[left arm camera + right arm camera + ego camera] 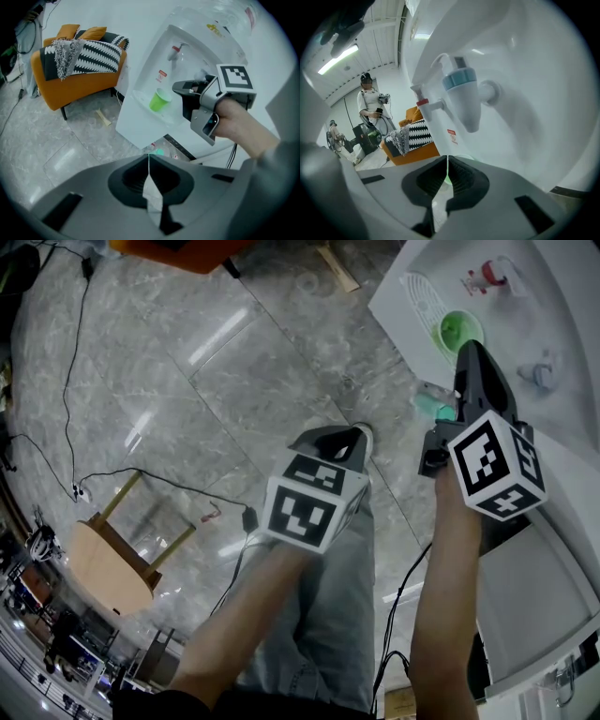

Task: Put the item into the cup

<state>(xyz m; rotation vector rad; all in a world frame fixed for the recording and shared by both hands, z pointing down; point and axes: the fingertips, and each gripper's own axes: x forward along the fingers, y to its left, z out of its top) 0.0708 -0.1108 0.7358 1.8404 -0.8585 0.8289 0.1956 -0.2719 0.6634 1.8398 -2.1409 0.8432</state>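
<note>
A green cup (458,331) stands on the drip tray of a white water dispenser (562,418), below its taps. In the head view my right gripper (467,349) points at the cup from just beside it, jaws shut with nothing visible between them. The left gripper view shows that gripper (177,87) level with the cup (161,100). In the right gripper view only the cup's pale green rim (468,157) shows past the shut tips (447,159). My left gripper (359,433) hangs over the floor, away from the dispenser, shut (149,157). No separate item shows in either gripper.
The dispenser has a red tap (423,102) and a blue tap (461,91) above the cup. An orange sofa (79,75) with a striped blanket stands on the marble floor. A wooden stool (108,554) and cables lie left. A person (370,101) stands far off.
</note>
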